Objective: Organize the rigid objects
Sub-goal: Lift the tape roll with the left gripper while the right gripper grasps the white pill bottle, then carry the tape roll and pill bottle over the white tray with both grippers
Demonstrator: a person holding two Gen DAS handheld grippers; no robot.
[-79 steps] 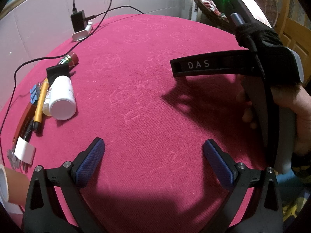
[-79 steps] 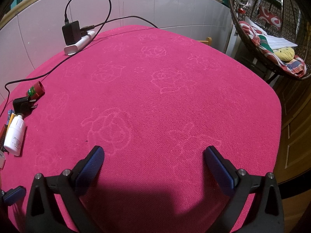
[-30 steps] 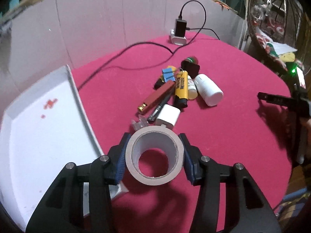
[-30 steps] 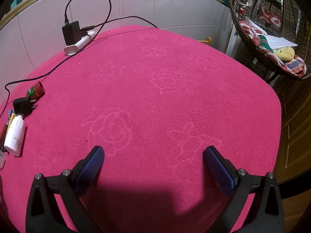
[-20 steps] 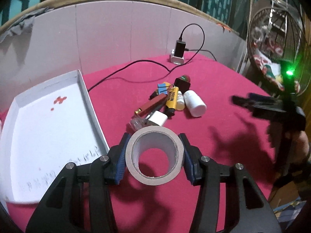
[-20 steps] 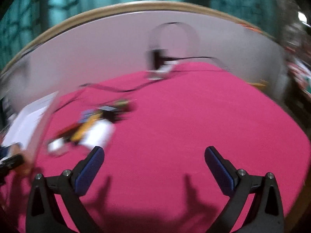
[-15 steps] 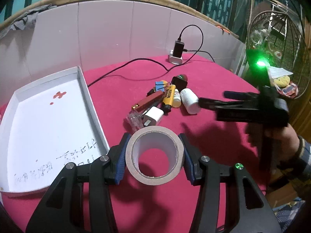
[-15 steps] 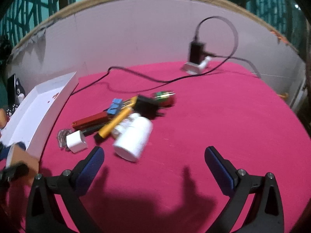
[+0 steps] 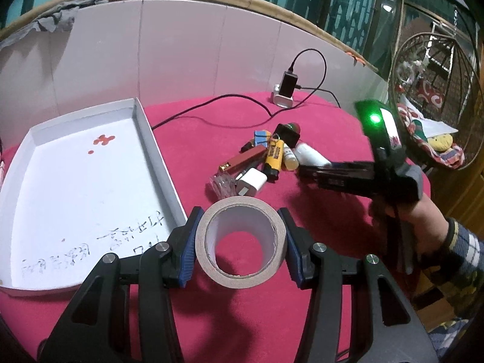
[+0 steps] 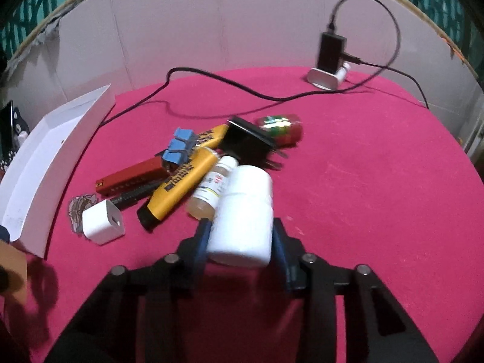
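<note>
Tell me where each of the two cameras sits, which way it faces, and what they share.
Left wrist: rides the left gripper, facing the white tray and clutter pile; shows its fingers clamping the tape roll, plus the person's right hand.
Right wrist: rides the right gripper, facing the pile; its fingers flank the white bottle.
Shared: tray, pile, charger.

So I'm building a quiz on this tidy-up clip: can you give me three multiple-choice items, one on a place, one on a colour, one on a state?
1. Where is the shallow white cardboard tray?
A. left of the pile
B. right of the pile
C. on the pile

2. What colour is the cloth on the table?
A. green
B. magenta
C. grey

3. What does the left gripper hold?
A. nothing
B. a marker
C. the beige roll of tape

Answers: 1 A, the tray lies left of the clutter in both views. 2 B, the cloth is magenta. 3 C, its blue pads press the roll; the right gripper is closing around the white plastic bottle.
</note>
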